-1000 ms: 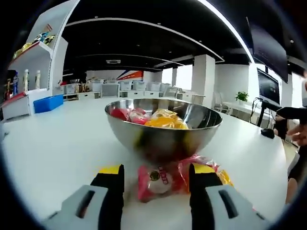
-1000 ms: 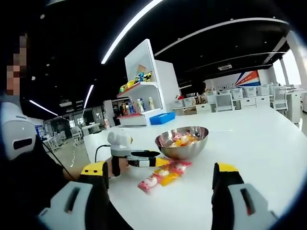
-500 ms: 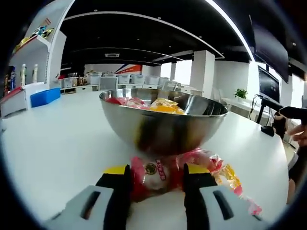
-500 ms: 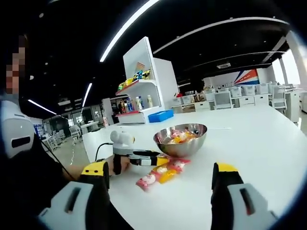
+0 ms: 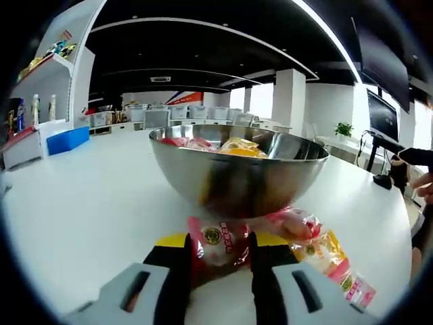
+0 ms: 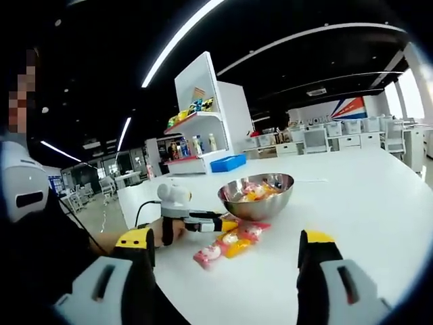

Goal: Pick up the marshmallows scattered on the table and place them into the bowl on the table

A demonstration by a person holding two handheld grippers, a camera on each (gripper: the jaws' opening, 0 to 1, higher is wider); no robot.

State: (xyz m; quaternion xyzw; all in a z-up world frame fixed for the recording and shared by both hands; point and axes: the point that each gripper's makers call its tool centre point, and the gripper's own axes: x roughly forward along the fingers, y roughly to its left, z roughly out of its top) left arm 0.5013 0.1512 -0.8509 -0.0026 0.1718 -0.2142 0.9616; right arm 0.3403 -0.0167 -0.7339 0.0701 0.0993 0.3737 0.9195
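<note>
**Left tongs clamp a packet below the bowl**

The left tongs (image 5: 218, 254) are clenched on a red marshmallow packet (image 5: 218, 242) low on the table (image 5: 81, 210), likely ready to lift. More packets (image 5: 325, 254) lie beside it. Just beyond stands the steel bowl (image 5: 238, 179), partly filled. The right tongs (image 6: 226, 261) wait released, well back.

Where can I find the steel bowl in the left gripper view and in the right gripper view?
Left gripper view: the steel bowl sits at centre, just beyond the left gripper, whose jaws pinch a red marshmallow packet.
Right gripper view: the bowl sits centre-right on the table.
Shared landmark: the blue bin by the white shelf.
</note>
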